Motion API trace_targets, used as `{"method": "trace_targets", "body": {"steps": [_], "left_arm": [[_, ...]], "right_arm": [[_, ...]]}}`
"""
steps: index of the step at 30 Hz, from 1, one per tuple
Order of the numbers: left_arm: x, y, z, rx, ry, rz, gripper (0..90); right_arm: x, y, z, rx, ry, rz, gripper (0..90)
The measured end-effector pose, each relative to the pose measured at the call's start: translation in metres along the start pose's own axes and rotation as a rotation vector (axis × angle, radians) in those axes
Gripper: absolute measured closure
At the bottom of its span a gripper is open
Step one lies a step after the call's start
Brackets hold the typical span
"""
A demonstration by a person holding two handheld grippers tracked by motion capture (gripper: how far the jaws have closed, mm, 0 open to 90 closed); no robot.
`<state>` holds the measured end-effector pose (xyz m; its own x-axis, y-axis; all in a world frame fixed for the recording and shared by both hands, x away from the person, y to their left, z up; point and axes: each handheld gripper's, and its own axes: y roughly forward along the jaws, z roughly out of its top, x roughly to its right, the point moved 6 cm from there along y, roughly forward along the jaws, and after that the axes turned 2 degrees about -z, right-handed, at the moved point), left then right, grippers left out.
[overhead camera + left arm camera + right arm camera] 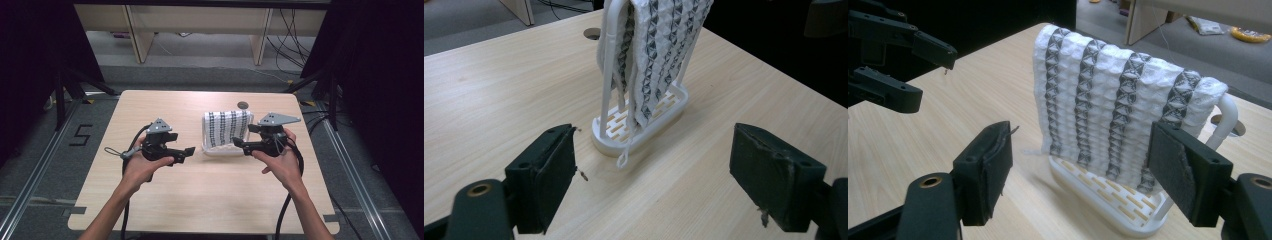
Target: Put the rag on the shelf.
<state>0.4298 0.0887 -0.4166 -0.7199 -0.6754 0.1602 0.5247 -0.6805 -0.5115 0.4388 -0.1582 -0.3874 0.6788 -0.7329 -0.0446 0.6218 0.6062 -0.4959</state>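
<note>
Both the left tongs (189, 150) and right tongs (236, 142) gape empty beside the towel (227, 127) draped on its white rack (218, 150) toward the counter's (150, 200) far edge; a lopsided pull could topple that light rack.

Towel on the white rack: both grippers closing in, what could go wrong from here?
1. The towel only drapes over the rack, which looks light; a one-sided pull may tip or drag it.
2. The left gripper and right gripper, both open, approach from opposite sides, so they might clash at the rack.
3. The towel's loop hangs over the base edge and could snag.
</note>
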Motion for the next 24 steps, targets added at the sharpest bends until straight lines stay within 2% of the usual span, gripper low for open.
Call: {"method": "trace_targets", "body": {"steps": [1,2,3,4,5,6,7,8,9,11,12,13,14,15,16,17,18,19,20,21,22,23,24], "left_arm": [[0.002,0.001,-0.001,0.011,-0.012,0.004,18.0],[0.002,0.0,-0.003,-0.011,0.006,-0.01,18.0],[0.004,0.001,-0.003,0.004,-0.009,0.0,18.0],[0.004,0.0,-0.004,-0.004,0.001,-0.004,18.0],[0.005,0.001,-0.005,0.001,-0.003,-0.011,18.0],[0.005,0.0,-0.006,0.003,-0.005,-0.006,18.0],[0.004,-0.001,-0.007,-0.009,0.008,0.002,18.0],[0.005,-0.001,-0.007,-0.002,-0.001,0.002,18.0],[0.005,-0.001,-0.007,-0.001,-0.002,-0.003,18.0],[0.006,0.0,-0.009,-0.001,-0.002,-0.008,18.0],[0.006,0.0,-0.01,-0.007,0.001,-0.002,18.0],[0.006,0.001,-0.013,-0.014,0.0,-0.005,18.0],[0.006,0.001,-0.013,-0.014,0.0,-0.005,18.0],[0.006,0.001,-0.014,-0.024,0.01,-0.001,18.0],[0.006,0.001,-0.015,-0.028,0.015,-0.005,18.0],[0.007,0.001,-0.015,-0.016,0.004,-0.01,18.0],[0.007,0.0,-0.017,-0.029,0.019,-0.005,18.0],[0.008,0.0,-0.017,-0.014,0.005,-0.006,18.0],[0.007,-0.001,-0.018,-0.026,0.017,-0.004,18.0],[0.008,-0.002,-0.019,-0.014,0.007,0.0,18.0],[0.008,-0.003,-0.02,-0.017,0.005,-0.006,18.0],[0.008,-0.004,-0.022,-0.017,0.009,-0.001,18.0],[0.008,-0.005,-0.023,-0.014,0.008,0.005,18.0]], "right_arm": [[0.0,-0.001,0.0,-0.002,-0.001,0.002,27.5],[0.0,-0.001,-0.001,0.006,-0.013,-0.005,27.4],[-0.003,0.0,-0.003,-0.002,0.006,0.011,27.4],[-0.004,-0.001,-0.005,-0.007,0.005,0.007,27.4],[-0.002,-0.001,-0.006,-0.01,-0.016,0.001,27.4],[-0.002,-0.001,-0.006,-0.01,-0.016,0.001,27.4],[-0.004,-0.001,-0.006,-0.001,-0.001,-0.003,27.4],[-0.006,-0.002,-0.008,-0.025,0.024,0.007,27.4],[-0.004,-0.002,-0.008,-0.017,0.001,0.011,27.4],[-0.006,-0.004,-0.01,-0.023,0.014,0.01,27.4],[-0.004,-0.003,-0.009,-0.005,-0.011,0.004,27.4],[-0.007,-0.005,-0.012,-0.026,0.021,0.008,27.4],[-0.007,-0.005,-0.012,-0.026,0.021,0.008,27.4],[-0.005,-0.004,-0.012,-0.013,-0.008,0.007,27.4],[-0.007,-0.004,-0.013,-0.014,0.014,0.019,27.3],[-0.007,-0.005,-0.014,-0.02,-0.001,0.021,27.3],[-0.008,-0.007,-0.015,-0.024,0.012,0.016,27.3],[-0.009,-0.007,-0.016,-0.019,0.013,0.014,27.2],[-0.008,-0.008,-0.017,-0.02,-0.003,0.02,27.1],[-0.011,-0.009,-0.018,-0.026,0.013,0.022,27.0],[-0.01,-0.009,-0.018,-0.006,-0.004,0.017,26.7],[-0.012,-0.01,-0.02,-0.023,0.008,0.032,26.4],[-0.012,-0.009,-0.021,-0.014,-0.002,0.041,26.1]]}}
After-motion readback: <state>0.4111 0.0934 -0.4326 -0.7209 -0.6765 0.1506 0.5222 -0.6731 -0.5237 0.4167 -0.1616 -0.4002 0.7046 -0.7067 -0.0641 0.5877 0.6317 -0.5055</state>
